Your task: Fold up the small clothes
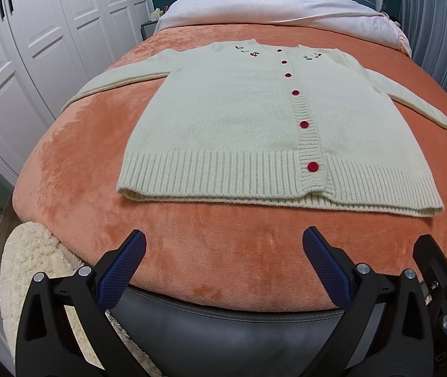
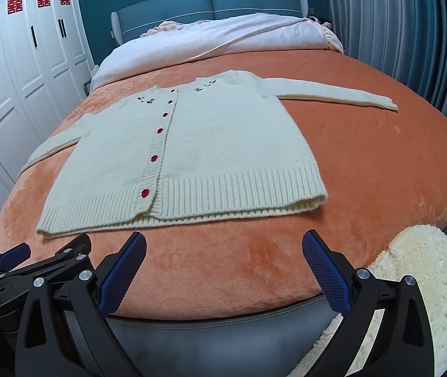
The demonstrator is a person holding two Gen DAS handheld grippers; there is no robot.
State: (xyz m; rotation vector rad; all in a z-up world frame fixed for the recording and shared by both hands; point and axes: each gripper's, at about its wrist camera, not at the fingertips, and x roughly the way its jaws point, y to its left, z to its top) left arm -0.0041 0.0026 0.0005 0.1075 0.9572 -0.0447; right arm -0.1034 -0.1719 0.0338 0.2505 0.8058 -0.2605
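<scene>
A cream knit cardigan (image 1: 239,119) with red buttons and cherry embroidery lies flat, buttoned, on the orange blanket (image 1: 97,157), both sleeves spread sideways. It also shows in the right wrist view (image 2: 211,157). My left gripper (image 1: 223,242) is open and empty, hovering at the foot of the bed just short of the ribbed hem. My right gripper (image 2: 223,242) is open and empty, also just short of the hem, toward its right half. The right gripper shows at the edge of the left wrist view (image 1: 437,270), and the left gripper at the edge of the right wrist view (image 2: 44,257).
A white duvet (image 1: 286,9) is bunched at the head of the bed by the teal headboard (image 2: 192,6). White wardrobes (image 1: 35,47) stand on the left, grey curtains (image 2: 396,31) on the right. A cream fluffy rug (image 2: 427,276) lies beside the dark padded bed frame (image 1: 223,330).
</scene>
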